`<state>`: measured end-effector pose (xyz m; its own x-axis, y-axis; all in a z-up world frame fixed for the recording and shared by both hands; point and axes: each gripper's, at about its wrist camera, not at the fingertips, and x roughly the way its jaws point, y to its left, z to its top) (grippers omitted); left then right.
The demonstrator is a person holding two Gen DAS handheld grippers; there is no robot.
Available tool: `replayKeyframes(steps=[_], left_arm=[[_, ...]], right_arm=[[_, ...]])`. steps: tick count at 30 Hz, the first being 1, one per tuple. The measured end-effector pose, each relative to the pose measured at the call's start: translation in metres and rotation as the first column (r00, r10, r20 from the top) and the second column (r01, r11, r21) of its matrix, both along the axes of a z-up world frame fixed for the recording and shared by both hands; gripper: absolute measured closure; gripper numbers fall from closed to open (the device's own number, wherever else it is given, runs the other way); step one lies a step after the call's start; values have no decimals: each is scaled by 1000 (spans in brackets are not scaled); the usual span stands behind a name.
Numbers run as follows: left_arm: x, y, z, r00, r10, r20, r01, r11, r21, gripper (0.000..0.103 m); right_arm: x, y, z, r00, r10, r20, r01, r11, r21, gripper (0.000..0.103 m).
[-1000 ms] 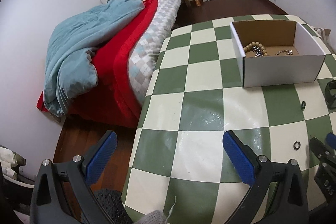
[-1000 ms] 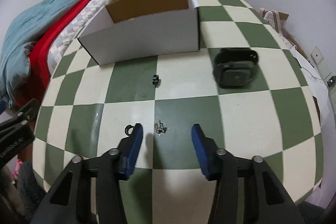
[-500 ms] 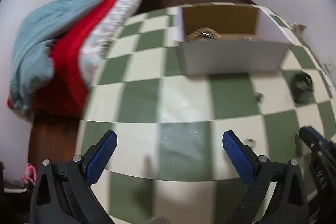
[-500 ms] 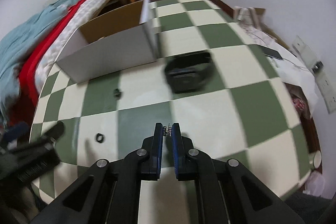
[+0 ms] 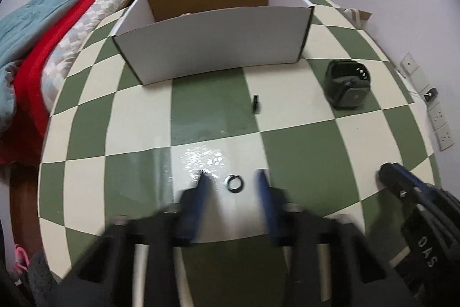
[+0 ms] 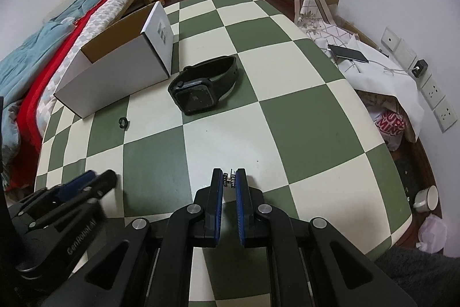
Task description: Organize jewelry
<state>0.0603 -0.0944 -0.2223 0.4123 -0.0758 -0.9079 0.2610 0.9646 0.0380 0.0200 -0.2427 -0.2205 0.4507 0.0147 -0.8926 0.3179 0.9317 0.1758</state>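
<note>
My right tongs (image 6: pixel 229 181) pinch a small earring (image 6: pixel 230 180) between their tips. My left tongs (image 5: pixel 233 183), blurred, stand parted around a dark ring (image 5: pixel 235 182) on the table (image 5: pixel 302 157).

Glossy tablecloth (image 5: pixel 302 151) — matt cardboard box (image 5: pixel 212 45).
</note>
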Motion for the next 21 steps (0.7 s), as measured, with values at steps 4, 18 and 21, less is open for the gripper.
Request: replayKeyframes(steps=[4, 18, 21], left_arm=[[0, -2, 0, 1000, -3, 5, 3, 1000, 12, 93], [22, 28, 77, 992, 35, 121, -27, 997, -67, 93], [56, 45, 108, 988, 65, 140, -50, 992, -112, 93]], right_arm=[[-1, -2, 5, 1000, -9, 19, 9, 1000, 8, 94], [37, 18, 66, 988, 69, 136, -77, 996, 52, 94], [75, 30, 85, 978, 125, 170, -137, 989, 60, 94]])
